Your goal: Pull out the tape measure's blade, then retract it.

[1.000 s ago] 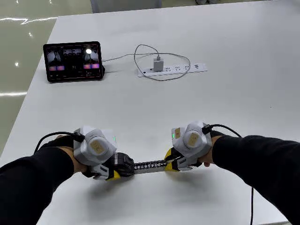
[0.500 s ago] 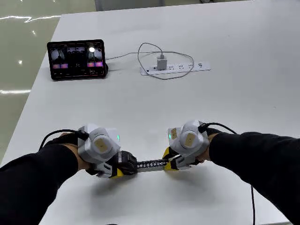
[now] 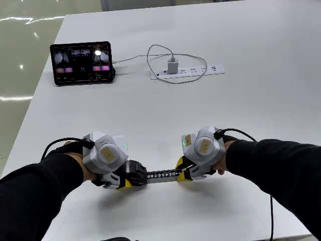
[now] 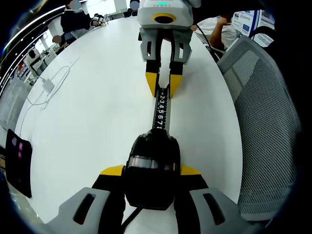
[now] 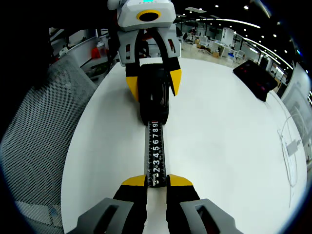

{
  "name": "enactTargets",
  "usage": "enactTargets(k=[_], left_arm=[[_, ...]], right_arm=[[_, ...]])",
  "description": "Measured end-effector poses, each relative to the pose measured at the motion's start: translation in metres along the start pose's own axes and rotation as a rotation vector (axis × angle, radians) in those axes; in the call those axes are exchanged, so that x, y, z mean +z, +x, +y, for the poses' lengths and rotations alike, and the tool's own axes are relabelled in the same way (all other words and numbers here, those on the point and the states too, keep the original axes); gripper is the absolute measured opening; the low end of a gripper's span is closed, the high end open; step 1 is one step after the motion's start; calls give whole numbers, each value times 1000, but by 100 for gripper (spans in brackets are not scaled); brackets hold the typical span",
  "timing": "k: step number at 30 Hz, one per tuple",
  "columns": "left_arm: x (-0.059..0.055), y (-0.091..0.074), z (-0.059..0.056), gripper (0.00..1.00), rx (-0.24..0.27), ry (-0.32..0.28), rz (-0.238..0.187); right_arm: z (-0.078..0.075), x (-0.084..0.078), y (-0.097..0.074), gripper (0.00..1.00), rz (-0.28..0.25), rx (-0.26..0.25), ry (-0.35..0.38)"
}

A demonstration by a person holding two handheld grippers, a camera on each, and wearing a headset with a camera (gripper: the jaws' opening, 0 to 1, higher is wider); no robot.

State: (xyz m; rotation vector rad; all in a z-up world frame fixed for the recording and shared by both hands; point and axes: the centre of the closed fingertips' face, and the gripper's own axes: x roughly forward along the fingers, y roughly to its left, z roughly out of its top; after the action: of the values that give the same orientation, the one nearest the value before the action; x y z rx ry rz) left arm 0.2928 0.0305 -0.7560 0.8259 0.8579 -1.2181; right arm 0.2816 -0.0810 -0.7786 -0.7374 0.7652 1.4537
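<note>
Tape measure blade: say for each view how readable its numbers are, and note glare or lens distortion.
Head view: blade numbers too small to read; glare streaks on the floor, upper left. Left gripper view: numbers readable, fisheye bows the table edge. Right gripper view: numbers crisp, table edge bowed, ceiling lights bright.

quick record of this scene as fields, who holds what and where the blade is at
left gripper: shut on the tape measure case, one finger on each side
right gripper: shut on the tip of the blade
blade: partly out, straight between the case and the right gripper, low over the table
far side of table: tablet with lit screen, power strip, charger plugged in, looped cable
task stage: blade out, not yet retracted
</note>
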Motion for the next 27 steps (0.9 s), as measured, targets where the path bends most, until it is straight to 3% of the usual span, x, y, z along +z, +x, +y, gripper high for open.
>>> enactTargets(k=[27], left_arm=[[0,1,-1,33,1,-4,-5]], right_arm=[[1,-8,-6,10,8,1,3]])
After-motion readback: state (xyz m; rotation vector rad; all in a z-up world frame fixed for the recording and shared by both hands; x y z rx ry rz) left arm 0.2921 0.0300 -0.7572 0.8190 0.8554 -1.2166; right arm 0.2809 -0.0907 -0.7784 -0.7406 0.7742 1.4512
